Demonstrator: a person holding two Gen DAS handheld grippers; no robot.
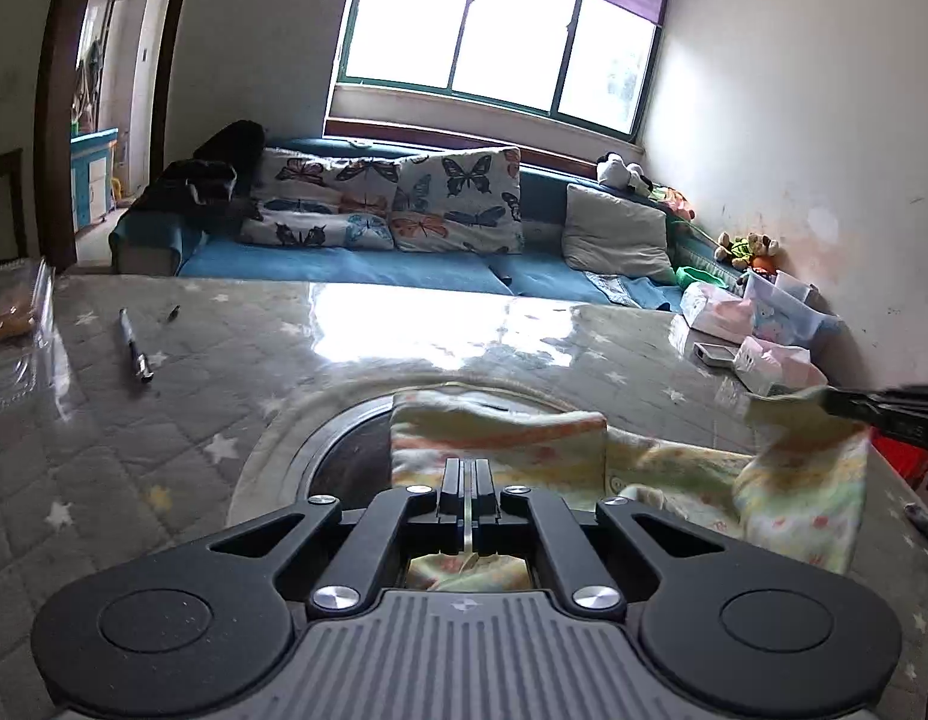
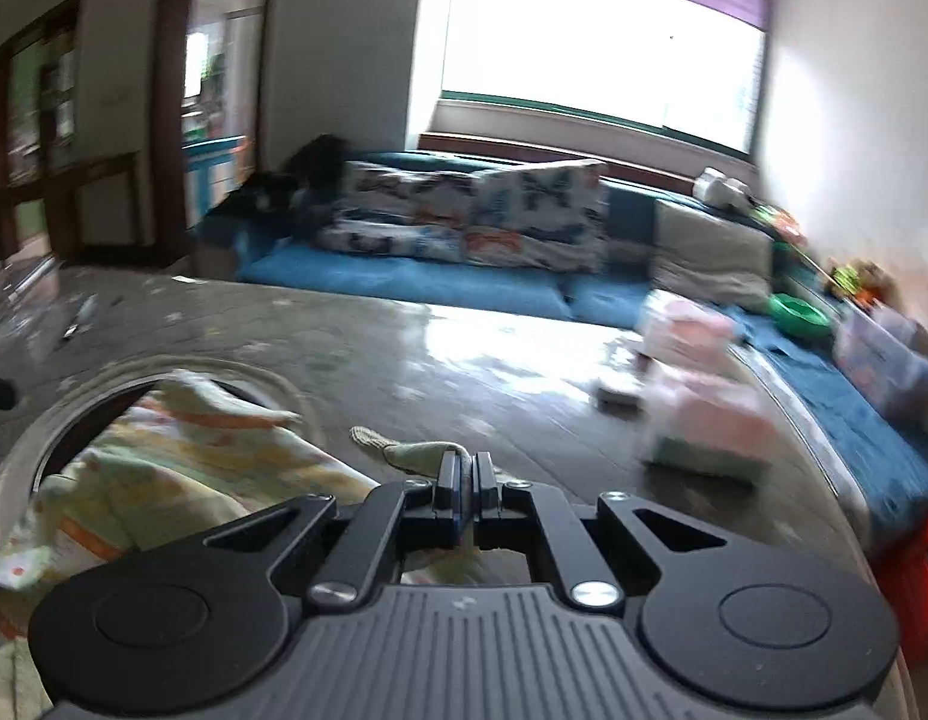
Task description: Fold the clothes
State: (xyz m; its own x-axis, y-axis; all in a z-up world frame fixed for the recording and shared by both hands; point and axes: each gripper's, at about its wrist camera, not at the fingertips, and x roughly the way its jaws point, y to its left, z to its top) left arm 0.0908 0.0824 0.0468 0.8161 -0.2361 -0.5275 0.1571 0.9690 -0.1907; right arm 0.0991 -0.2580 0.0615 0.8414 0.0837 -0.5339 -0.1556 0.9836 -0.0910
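Pale yellow-green printed cloth, a small garment (image 1: 499, 438), lies on the quilted star-print table cover (image 1: 164, 420), part of it over a dark round opening (image 1: 356, 450) in the tabletop. Your left gripper (image 1: 468, 477) has its fingers pressed together on the near edge of the garment; fabric shows between them and beneath the linkage. The cloth spreads forward and off to the right from that pinch.

Your right gripper (image 2: 465, 471) is likewise closed, nipping a narrow end of the same garment (image 2: 182, 456), which pokes out just ahead of the fingertips. The bulk of it lies to the left of that gripper. From the left wrist camera, the right gripper's fingers (image 1: 883, 405) come in at the right edge, holding a lifted corner clear of the table.

Right wrist view is motion-blurred, so the grip there is probably firm, not certain.

A pen (image 1: 134, 348) lies well apart at left; tissue packs (image 1: 775, 360) sit at far right; blue sofa (image 1: 344, 264) beyond the table
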